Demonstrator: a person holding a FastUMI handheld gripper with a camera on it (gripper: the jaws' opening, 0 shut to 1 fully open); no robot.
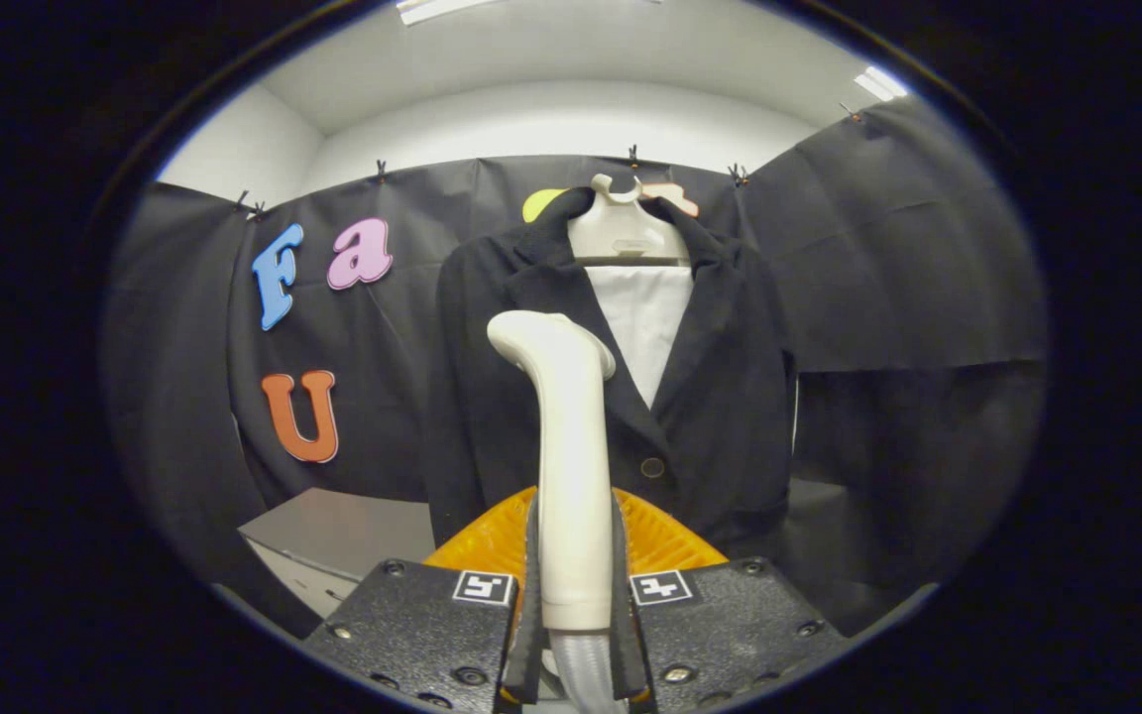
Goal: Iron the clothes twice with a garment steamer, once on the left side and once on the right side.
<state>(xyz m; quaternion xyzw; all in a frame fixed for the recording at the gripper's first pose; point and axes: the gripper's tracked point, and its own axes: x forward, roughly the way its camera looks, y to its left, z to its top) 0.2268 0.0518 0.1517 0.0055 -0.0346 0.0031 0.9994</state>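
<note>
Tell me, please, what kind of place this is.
Probably a small recording booth: black cloth walls clipped up, a dark jacket on a hanger, and the jaws shut on a garment steamer.

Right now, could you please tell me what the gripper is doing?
Gripper: shut on the garment steamer, its handle between both fingers, head raised ahead of the hanging black jacket.

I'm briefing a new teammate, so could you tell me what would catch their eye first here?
First, the pale garment steamer, standing upright and clamped between the fingers of the gripper, its head reaching up in front of the clothes. Just beyond it hangs a dark jacket over a white shirt on a pale hanger, against the booth's black cloth wall.
</note>
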